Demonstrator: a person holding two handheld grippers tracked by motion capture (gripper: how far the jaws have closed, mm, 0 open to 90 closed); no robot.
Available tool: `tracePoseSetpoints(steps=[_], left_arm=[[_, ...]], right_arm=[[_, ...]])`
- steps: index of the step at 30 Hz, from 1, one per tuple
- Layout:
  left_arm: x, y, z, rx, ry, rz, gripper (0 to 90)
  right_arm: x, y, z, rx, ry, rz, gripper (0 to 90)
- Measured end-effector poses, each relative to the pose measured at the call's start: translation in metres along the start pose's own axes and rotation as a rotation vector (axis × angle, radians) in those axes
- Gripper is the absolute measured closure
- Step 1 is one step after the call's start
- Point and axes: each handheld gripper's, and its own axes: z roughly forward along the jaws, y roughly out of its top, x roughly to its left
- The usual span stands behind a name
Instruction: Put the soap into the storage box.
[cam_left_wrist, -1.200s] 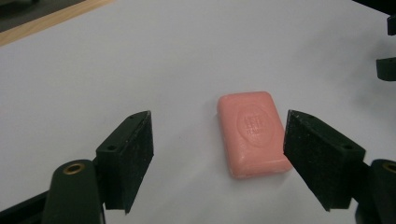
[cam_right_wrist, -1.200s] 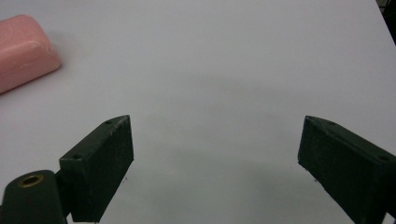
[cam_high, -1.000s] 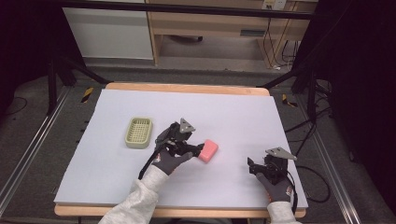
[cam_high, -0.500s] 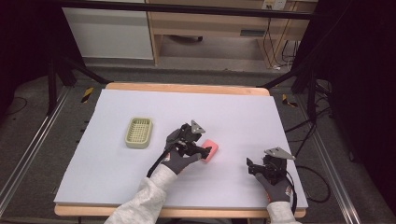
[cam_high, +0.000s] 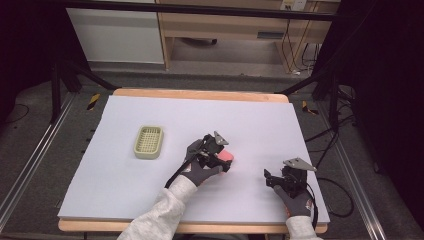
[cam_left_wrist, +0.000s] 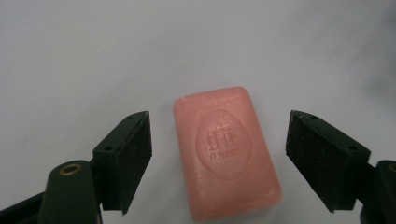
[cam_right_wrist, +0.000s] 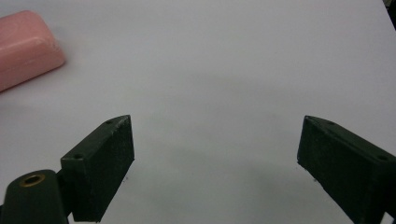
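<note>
A pink bar of soap (cam_left_wrist: 226, 163) with a stamped emblem lies flat on the white table top. My left gripper (cam_left_wrist: 217, 119) straddles it, one black pad on each side with a gap to the soap. Its jaws have just been closing a little with the soap between them, and they still stand open. In the high view the left gripper (cam_high: 220, 156) covers most of the soap (cam_high: 228, 156) at the table's middle. My right gripper (cam_high: 269, 178) rests open near the front right, empty, its jaws pointing left. In its own view the right gripper (cam_right_wrist: 215, 140) faces bare table, with the soap (cam_right_wrist: 23, 46) at the upper left.
A pale green slotted soap dish (cam_high: 148, 142) stands empty left of the soap. The white table top (cam_high: 125, 200) sits on a wooden board. Dark stands and cables flank the table, and shelving stands beyond its far edge.
My left hand has moved right and down, bringing its jaws around the soap. The soap and my right gripper have stayed in place.
</note>
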Motion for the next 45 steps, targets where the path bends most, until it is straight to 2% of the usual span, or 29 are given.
tracePoseSetpoints(steps=[15,19,23,37,45], left_arm=[[-0.004,-0.005,0.025,0.062,0.012,0.002,22.7],[-0.004,-0.005,0.026,0.059,0.018,-0.001,27.2],[-0.003,-0.006,0.026,0.067,0.006,-0.001,31.2],[0.000,-0.008,0.032,0.106,-0.018,-0.021,34.0],[0.001,-0.009,0.031,0.106,-0.023,-0.019,37.0]], right_arm=[[0.001,0.000,0.001,0.011,0.010,-0.007,11.5],[0.001,0.000,0.001,0.013,0.011,-0.009,11.5],[0.001,0.000,0.001,0.014,0.011,-0.013,11.5],[0.001,0.000,0.002,0.021,0.011,-0.009,11.5],[0.001,0.000,0.002,0.023,0.013,-0.009,11.5]])
